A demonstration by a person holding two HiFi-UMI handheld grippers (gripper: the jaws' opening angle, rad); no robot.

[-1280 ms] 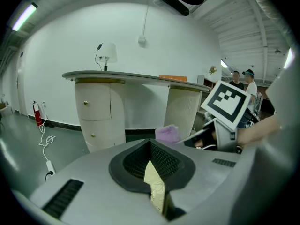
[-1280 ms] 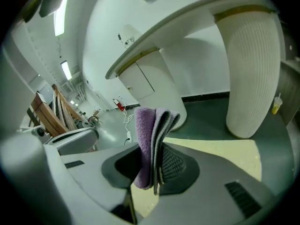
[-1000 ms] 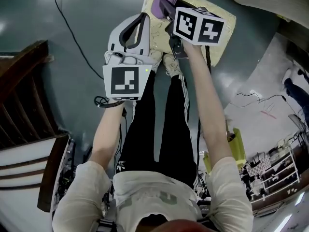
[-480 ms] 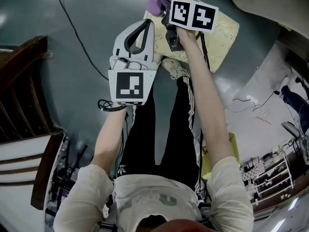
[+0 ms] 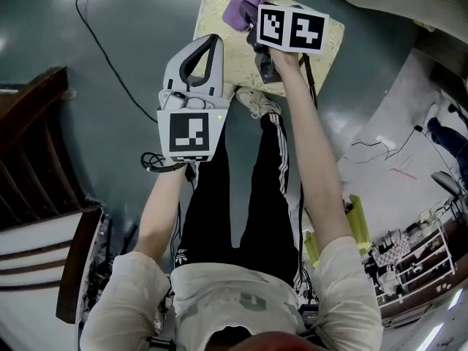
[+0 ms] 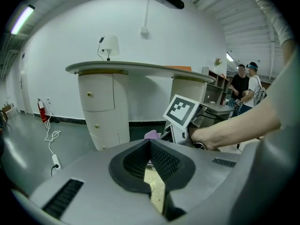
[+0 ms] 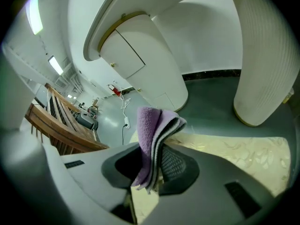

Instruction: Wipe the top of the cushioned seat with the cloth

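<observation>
The cushioned seat [image 5: 219, 17] is a pale yellow patterned pad on the floor at the top of the head view. A folded purple cloth [image 5: 245, 4] hangs over its far middle part, pinched in my right gripper [image 5: 252, 22]. In the right gripper view the cloth [image 7: 152, 135] stands up between the jaws of the right gripper [image 7: 158, 146], with the cushion [image 7: 243, 153] below. My left gripper [image 5: 207, 48] hovers at the cushion's near left edge, shut on nothing. In its own view the left gripper [image 6: 150, 144] shows a sliver of cushion [image 6: 157, 186] under its closed tips.
A black cable [image 5: 110, 46] runs across the grey floor on the left. Wooden stairs [image 5: 36, 130] stand at the far left. The person's shoe [image 5: 252, 102] sits at the cushion's near edge. A white curved counter [image 6: 140, 69] and two people [image 6: 246, 83] are beyond.
The right gripper's marker cube has turned flatter and shifted slightly, still holding the cloth over the cushion's far part. The left gripper stays shut beside the cushion's left edge.
</observation>
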